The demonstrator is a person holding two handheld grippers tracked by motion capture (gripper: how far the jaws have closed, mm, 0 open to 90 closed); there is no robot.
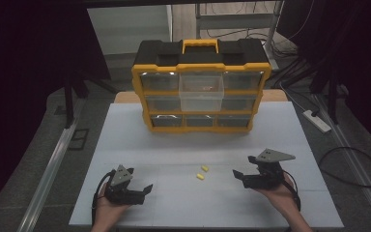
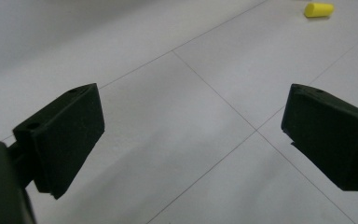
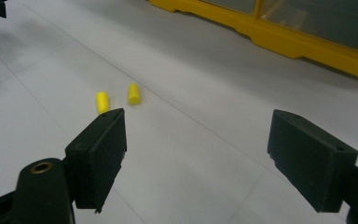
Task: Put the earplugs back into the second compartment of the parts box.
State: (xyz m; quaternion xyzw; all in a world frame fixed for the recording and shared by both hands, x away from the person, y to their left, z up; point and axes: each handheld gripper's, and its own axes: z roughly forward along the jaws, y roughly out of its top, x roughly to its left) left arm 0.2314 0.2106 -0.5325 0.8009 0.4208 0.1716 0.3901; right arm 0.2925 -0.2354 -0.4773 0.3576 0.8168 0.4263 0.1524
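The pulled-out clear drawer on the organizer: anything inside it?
The clear drawer in the yellow organizer shows a faint yellowish speck through its front wall, too blurred to identify. Its floor is hidden from the high view.

Showing 2 yellow earplugs [image 1: 204, 168] [image 1: 200, 177] on table, 1 yellow-black organizer [image 1: 201, 87] w/ 9 drawers, 1 pulled out [image 1: 201, 91]; 2 grippers: left [image 1: 142, 189], right [image 1: 239, 177].

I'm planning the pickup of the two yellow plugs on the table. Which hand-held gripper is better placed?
Probably the right hand-held gripper: open, both yellow plugs lie ahead of its jaws. The left hand-held gripper sees one at its view's edge.
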